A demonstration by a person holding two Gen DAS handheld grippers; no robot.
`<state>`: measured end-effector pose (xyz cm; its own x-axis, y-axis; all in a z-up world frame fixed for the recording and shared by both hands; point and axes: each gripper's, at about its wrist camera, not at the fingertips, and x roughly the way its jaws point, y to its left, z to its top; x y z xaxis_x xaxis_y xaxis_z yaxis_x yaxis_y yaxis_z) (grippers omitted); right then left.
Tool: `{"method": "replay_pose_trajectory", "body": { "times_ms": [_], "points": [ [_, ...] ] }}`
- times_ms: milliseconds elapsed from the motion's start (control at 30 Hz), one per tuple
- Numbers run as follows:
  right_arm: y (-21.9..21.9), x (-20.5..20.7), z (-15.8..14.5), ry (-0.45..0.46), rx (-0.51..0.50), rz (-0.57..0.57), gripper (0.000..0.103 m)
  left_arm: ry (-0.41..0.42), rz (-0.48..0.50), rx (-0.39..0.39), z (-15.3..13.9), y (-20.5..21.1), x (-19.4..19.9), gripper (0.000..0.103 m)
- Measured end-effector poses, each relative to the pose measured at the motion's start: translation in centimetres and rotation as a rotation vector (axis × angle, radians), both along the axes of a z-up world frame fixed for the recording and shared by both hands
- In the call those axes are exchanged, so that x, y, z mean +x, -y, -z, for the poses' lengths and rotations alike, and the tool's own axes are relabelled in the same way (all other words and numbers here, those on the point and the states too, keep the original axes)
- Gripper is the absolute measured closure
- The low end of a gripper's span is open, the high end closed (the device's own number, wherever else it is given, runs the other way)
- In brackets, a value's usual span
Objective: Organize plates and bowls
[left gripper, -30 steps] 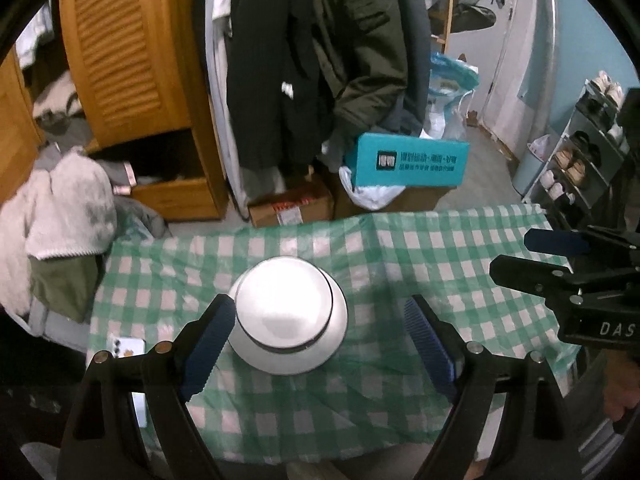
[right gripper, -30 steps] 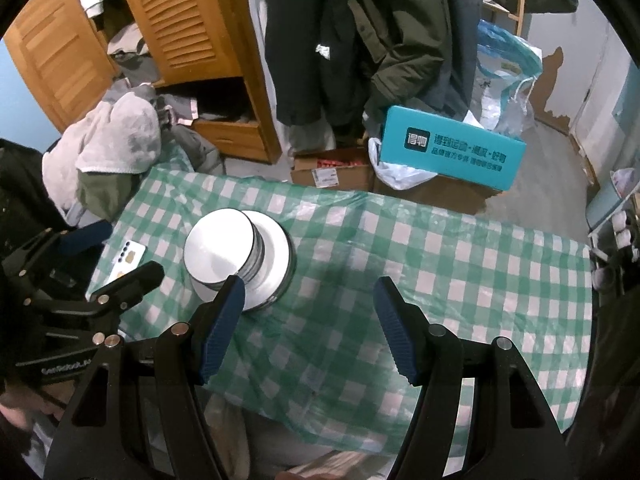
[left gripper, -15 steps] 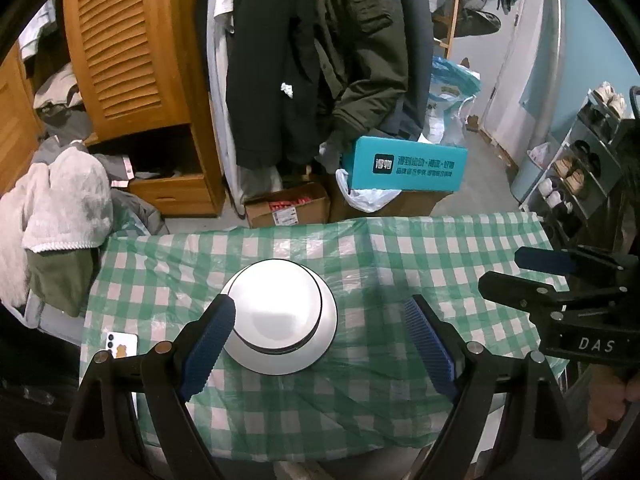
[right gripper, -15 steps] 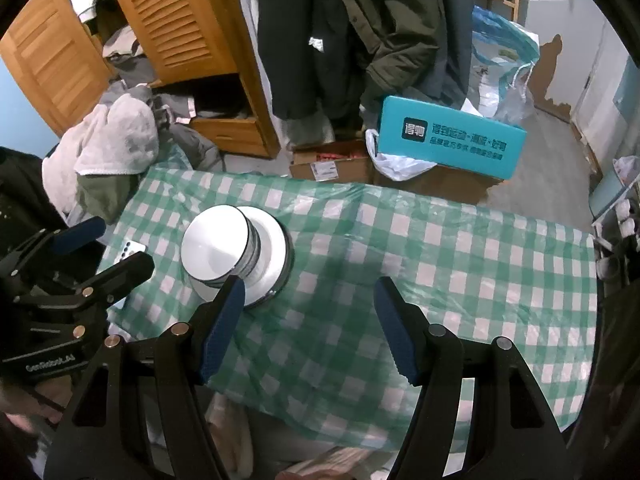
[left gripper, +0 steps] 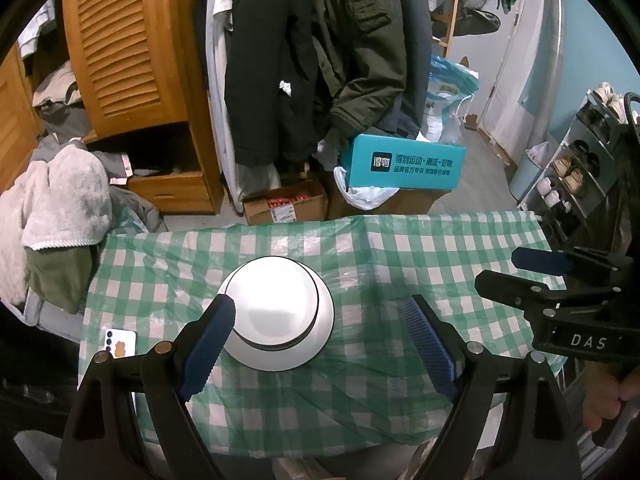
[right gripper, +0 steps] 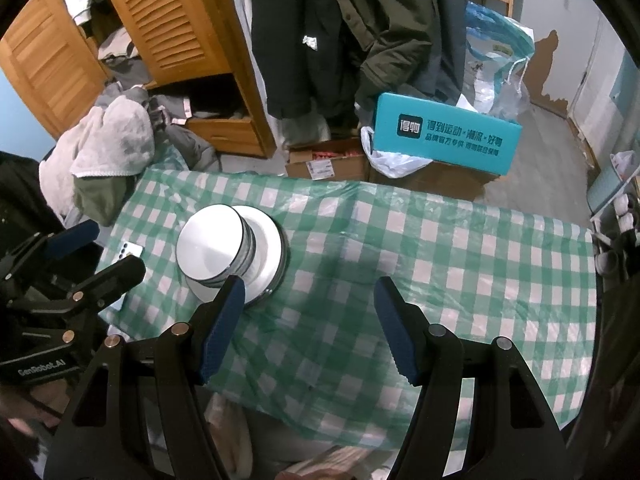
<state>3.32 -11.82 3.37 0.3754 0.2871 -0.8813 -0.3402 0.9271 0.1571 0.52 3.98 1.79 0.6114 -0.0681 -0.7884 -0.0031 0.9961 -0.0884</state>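
Note:
White bowls [left gripper: 276,300] [right gripper: 210,248] with dark rims sit nested on a stack of white plates [left gripper: 316,348] [right gripper: 268,256], left of centre on a table with a green-and-white checked cloth [left gripper: 392,264] [right gripper: 440,256]. My left gripper [left gripper: 316,320] hovers well above the stack, jaws wide open and empty. Its left fingertip [left gripper: 218,316] overlaps the stack's edge in the picture. My right gripper [right gripper: 310,300] hangs open and empty above bare cloth to the right of the stack. Each gripper shows at the edge of the other's view: the right one [left gripper: 532,268], the left one [right gripper: 108,248].
A white phone [left gripper: 120,344] [right gripper: 130,250] lies at the table's left edge. Beyond the far edge are cardboard boxes [left gripper: 288,204], a teal box [left gripper: 404,162] [right gripper: 444,138], hanging coats [left gripper: 320,52], a wooden wardrobe [left gripper: 132,40], piled laundry [left gripper: 60,200] and a shoe rack [left gripper: 576,164].
Both views have tilted up slightly, showing more of the room beyond the table. Both grippers stay open and empty, and the dish stack has not moved.

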Motion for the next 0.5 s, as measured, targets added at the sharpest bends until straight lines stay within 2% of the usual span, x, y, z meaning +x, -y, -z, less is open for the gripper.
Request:
{"method": "replay_pose_trajectory", "body": {
  "times_ms": [500],
  "points": [
    [0.1, 0.1, 0.01, 0.001, 0.002, 0.004, 0.037, -0.004, 0.0, -0.006, -0.05, -0.07, 0.0, 0.015]
  ]
}}
